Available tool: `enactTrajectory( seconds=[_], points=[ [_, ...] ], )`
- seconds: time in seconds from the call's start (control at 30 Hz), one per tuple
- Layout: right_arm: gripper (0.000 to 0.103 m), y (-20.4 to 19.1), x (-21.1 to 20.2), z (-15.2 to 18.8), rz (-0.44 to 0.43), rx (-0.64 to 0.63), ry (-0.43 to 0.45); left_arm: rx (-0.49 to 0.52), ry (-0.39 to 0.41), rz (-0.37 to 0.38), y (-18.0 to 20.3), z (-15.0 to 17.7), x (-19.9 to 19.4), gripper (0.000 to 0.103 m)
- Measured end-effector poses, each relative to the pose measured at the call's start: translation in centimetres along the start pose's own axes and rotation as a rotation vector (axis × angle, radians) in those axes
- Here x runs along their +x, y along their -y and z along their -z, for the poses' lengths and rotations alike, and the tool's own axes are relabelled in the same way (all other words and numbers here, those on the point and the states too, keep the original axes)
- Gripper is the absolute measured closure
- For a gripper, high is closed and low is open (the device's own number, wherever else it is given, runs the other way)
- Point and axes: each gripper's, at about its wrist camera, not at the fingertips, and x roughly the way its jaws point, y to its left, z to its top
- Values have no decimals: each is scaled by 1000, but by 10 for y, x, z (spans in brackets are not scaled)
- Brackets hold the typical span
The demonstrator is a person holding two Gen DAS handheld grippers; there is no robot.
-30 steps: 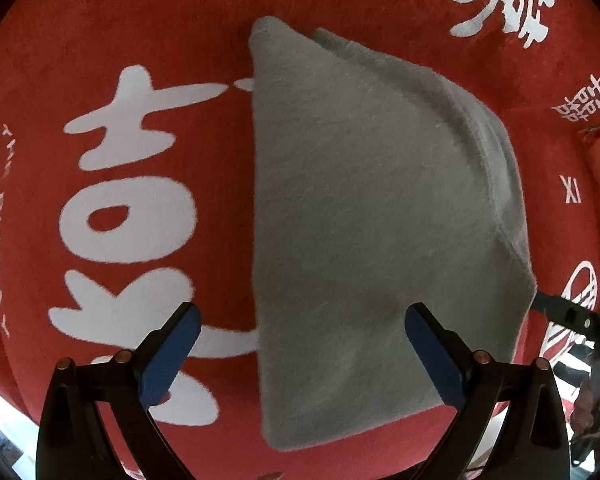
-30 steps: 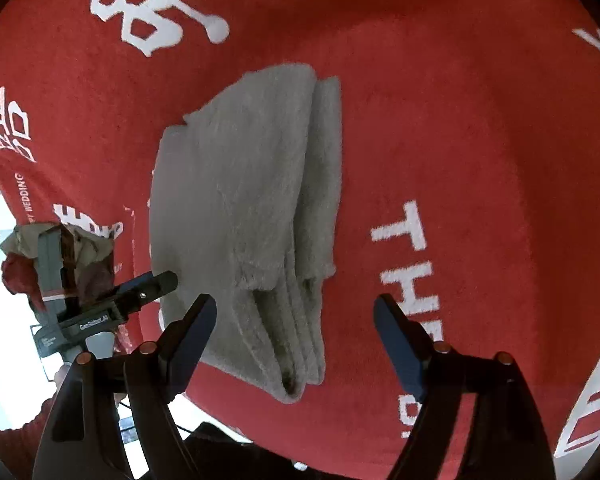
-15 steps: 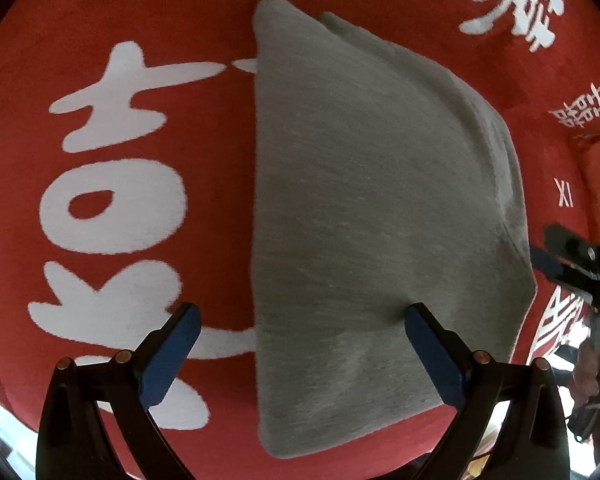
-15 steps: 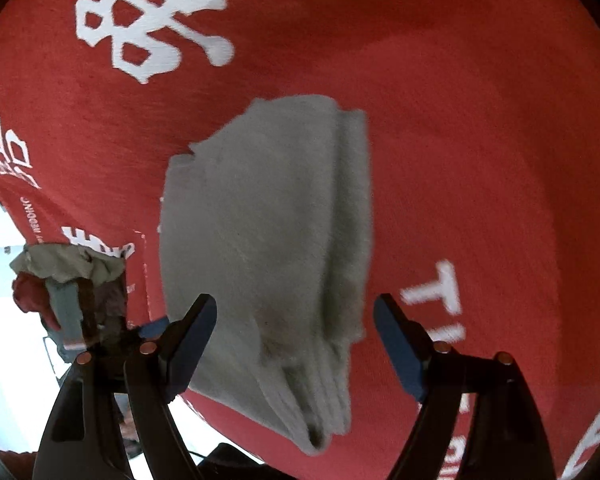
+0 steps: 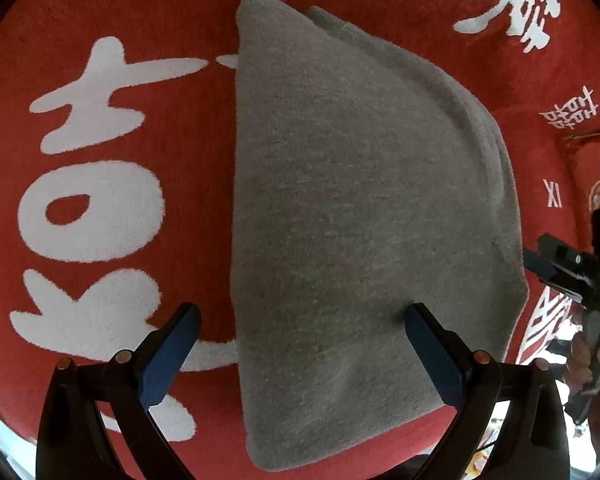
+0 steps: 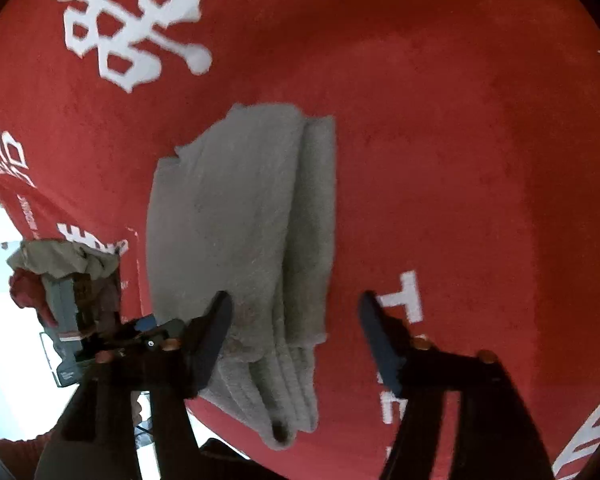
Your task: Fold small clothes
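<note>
**Folded cloth's layered edge sits between the right jaws**

The folded grey garment (image 6: 240, 240) lies on the red printed cloth (image 6: 440, 140), its long axis running away from the right gripper (image 6: 294, 336). That gripper's jaws are closing, the stacked edge between them, pads not yet pressing. The left gripper (image 5: 300, 344) hovers spread wide over the garment's straight fold, holding nothing. The right is likely nearer.
</note>
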Motion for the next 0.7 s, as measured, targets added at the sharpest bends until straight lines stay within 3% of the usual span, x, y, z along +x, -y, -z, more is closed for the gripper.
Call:
enactTrajectory(
  seconds=[0.1,0.27,0.4,0.7],
  points=[
    [32,7,2,-7,-97,17,-10,25,1,30,-3,-1,-3,1],
    [32,12,17,-25,-134,-13,-45,68,0,110,7,-1,5,1],
    [32,19,29,-36,-177,-24,-83,67,-9,123,3,-2,10,1],
    [31,26,49,-61,-362,-67,-146,44,12,135,7,-3,13,1]
  ],
)
